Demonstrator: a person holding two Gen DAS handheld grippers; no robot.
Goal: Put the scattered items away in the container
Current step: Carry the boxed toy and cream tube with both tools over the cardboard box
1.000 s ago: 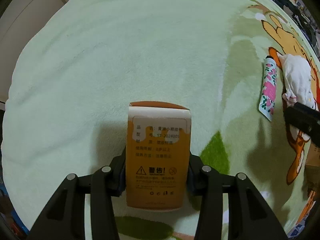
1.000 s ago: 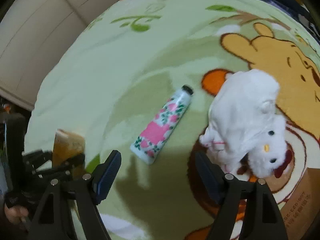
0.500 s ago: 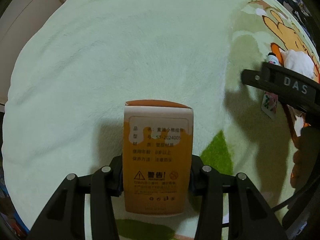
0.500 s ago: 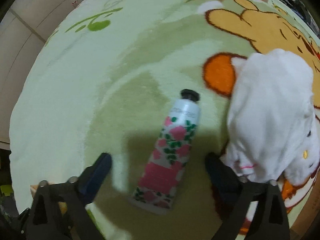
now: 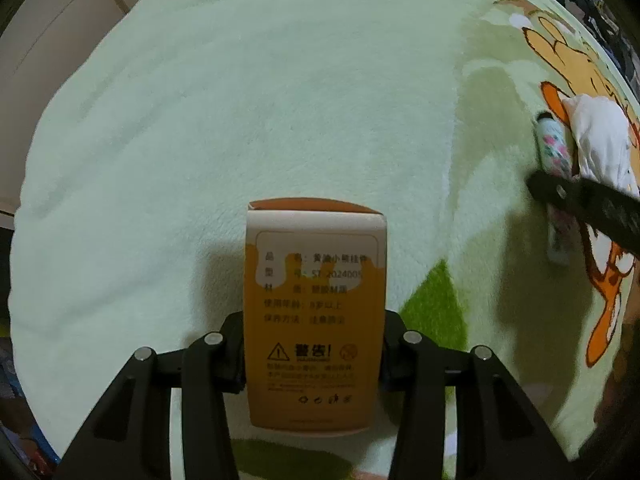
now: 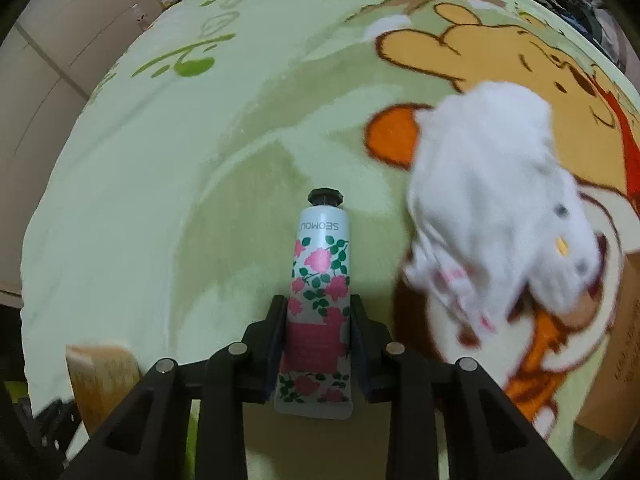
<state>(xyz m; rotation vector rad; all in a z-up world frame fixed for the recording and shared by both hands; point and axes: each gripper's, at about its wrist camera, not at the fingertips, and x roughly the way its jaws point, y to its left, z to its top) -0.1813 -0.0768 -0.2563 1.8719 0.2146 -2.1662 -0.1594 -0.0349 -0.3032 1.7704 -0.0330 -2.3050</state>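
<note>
My left gripper (image 5: 314,354) is shut on an orange and white carton (image 5: 316,312) with printed text, held over the pale green blanket (image 5: 240,120). My right gripper (image 6: 318,332) is shut on a floral hand cream tube (image 6: 320,288) with a black cap pointing away, lying on the blanket (image 6: 180,200). A white plush toy (image 6: 496,216) lies just right of the tube. In the left wrist view the tube (image 5: 554,152) and the plush (image 5: 600,140) show at far right, partly behind the right gripper's black body. The carton (image 6: 100,376) shows at lower left in the right wrist view.
The blanket has an orange cartoon bear print (image 6: 500,48) on its right side. A brown cardboard box corner (image 6: 612,384) sits at the lower right of the right wrist view. Pale cabinet panels (image 6: 60,40) stand beyond the blanket's far left edge.
My right gripper has moved down onto the tube and closed on it; earlier it was open above it. The left gripper still holds the carton, barely moved.
</note>
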